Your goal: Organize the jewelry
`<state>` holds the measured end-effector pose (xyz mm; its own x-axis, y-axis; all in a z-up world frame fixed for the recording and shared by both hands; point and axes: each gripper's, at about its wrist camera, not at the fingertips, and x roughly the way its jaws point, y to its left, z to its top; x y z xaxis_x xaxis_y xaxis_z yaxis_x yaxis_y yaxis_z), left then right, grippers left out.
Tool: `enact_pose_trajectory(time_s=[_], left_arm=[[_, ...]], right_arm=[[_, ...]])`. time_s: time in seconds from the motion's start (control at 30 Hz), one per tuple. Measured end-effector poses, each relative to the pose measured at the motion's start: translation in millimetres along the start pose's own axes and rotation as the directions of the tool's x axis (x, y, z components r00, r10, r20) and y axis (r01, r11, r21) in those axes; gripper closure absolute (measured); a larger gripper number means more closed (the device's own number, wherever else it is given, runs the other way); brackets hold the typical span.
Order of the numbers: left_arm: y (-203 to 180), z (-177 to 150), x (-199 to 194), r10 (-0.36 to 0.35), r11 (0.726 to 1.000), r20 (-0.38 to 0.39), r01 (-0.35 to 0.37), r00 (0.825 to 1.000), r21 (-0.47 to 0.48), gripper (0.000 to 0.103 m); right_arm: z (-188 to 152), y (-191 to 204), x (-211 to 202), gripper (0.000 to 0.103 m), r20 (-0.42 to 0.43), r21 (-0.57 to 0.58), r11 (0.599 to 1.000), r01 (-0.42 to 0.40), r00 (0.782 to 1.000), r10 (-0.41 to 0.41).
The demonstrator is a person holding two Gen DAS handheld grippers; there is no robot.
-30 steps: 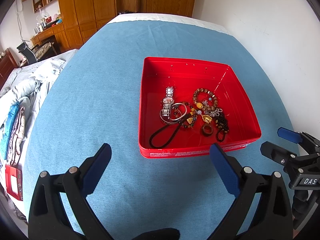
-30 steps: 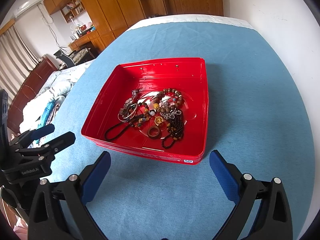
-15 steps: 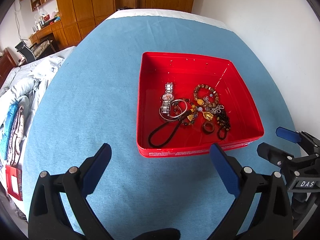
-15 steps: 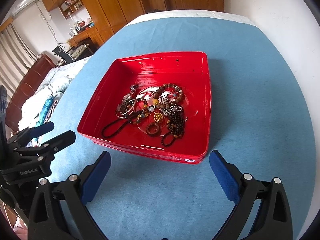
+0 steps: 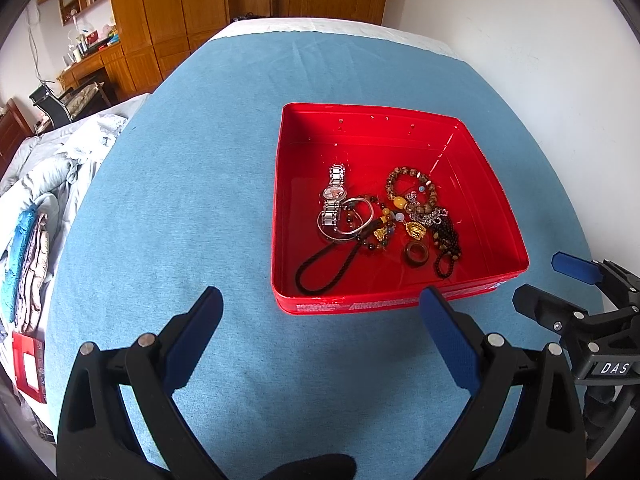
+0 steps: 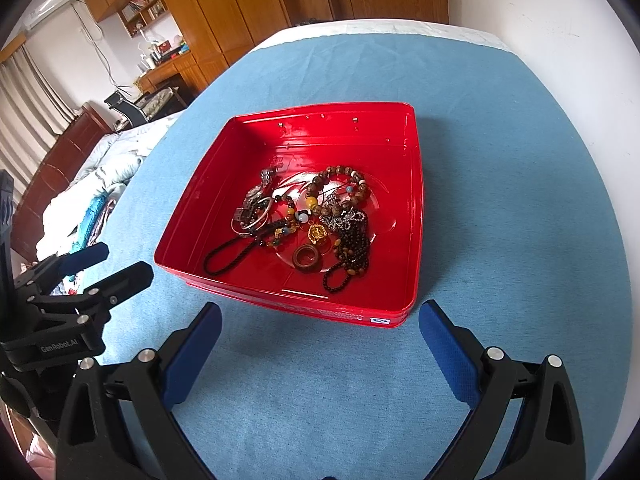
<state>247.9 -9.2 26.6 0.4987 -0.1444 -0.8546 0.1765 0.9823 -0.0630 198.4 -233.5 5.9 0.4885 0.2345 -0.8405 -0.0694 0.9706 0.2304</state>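
One red tray [image 5: 502,208] on the blue-covered bench [image 5: 180,200]. Inside it, piled close together and partly tangled:

- one silver wristwatch [image 5: 335,196]
- one silver bangle [image 5: 347,220]
- one black cord loop [image 5: 326,268]
- one brown wooden ring [image 5: 416,254]
- one bracelet of large brown beads [image 5: 408,188]
- one strand of small dark beads [image 5: 446,246]
- two gold-coloured charms [image 5: 416,231], [image 5: 380,235]
- one silvery chain piece [image 5: 434,216], too tangled to count further

Two pairs of tongs: left [image 5: 320,314], right [image 6: 320,314], each with two blue pads spread wide, gripping nothing.
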Motion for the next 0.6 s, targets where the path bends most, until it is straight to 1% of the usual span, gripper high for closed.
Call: enact_pose_trajectory(time_s=[0.33,0.6], left_arm=[[-0.2,0.0,-0.7,0.003,1.000,0.002,-0.003,1.000,0.003,0.005],[-0.4,0.3,1.7,-0.003,1.000,-0.010,0.003,1.000,0.008,0.005]], right_arm=[[0.2,0.1,-0.4,0.004,0.000,0.000,1.000,0.000,1.000,0.000],[-0.2,-0.4,1.8,0.004,-0.002,0.001,1.000,0.000,1.000,0.000]])
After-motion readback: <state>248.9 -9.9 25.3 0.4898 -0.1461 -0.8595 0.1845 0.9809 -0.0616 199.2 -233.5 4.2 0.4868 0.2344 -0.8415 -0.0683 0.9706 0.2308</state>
